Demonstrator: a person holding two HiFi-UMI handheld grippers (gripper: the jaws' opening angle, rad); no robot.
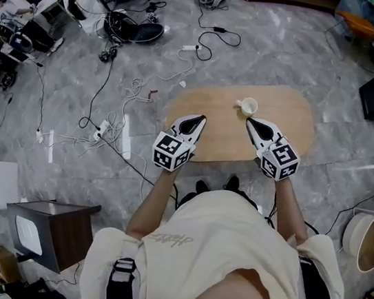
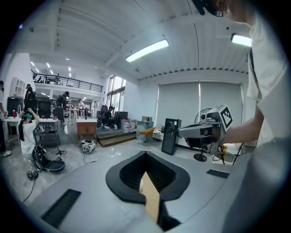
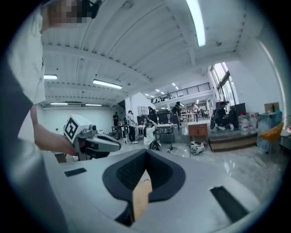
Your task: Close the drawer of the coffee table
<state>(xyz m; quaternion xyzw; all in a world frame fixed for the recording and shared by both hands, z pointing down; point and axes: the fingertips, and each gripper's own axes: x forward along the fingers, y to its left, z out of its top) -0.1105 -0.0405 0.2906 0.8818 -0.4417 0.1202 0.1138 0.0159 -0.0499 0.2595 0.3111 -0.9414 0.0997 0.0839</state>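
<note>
Floor (image 1: 154,43): grey marble is seen all round, with cables (image 1: 109,134) trailed across it at the left.
Person (image 1: 227,256): seen from above in a pale shirt, a gripper held out in each hand.
Coffee table (image 1: 301,138): stood mid-floor right in front of the person, its oval wooden tabletop (image 1: 286,111) shown from above, shoes (image 1: 232,183) tucked at its near edge.
Drawer: hidden under the tabletop; whether it is in or out cannot be told.
Left gripper (image 1: 198,119): held over the tabletop's near left part, jaws closed to a point, nothing gripped.
Right gripper (image 1: 252,123): held over the tabletop just short of the cup, jaws likewise pressed together and empty.
Cup (image 1: 248,106): small, white, upright on the tabletop, touched by neither gripper.
</note>
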